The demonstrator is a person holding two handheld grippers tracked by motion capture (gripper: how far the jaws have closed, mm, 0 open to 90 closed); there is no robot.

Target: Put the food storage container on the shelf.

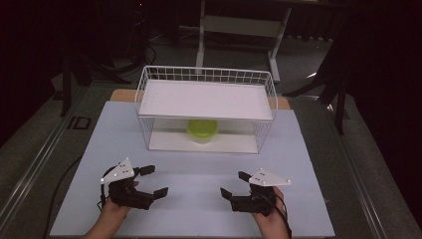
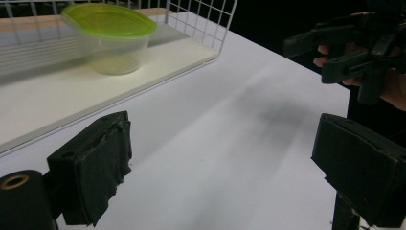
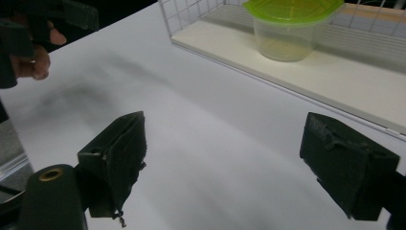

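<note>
Both grippers sit low on the near side of the white table, jaws spread wide and holding nothing – left gripper and right gripper angled toward each other. The tub with the green lid is well apart from them, on the lower shelf of the white wire rack, under the upper board. I'd go in low and straight through the open front, keep clear of the wire, and grab the tub's wall below the lid rim – not the lid itself, it might pop off.
</note>
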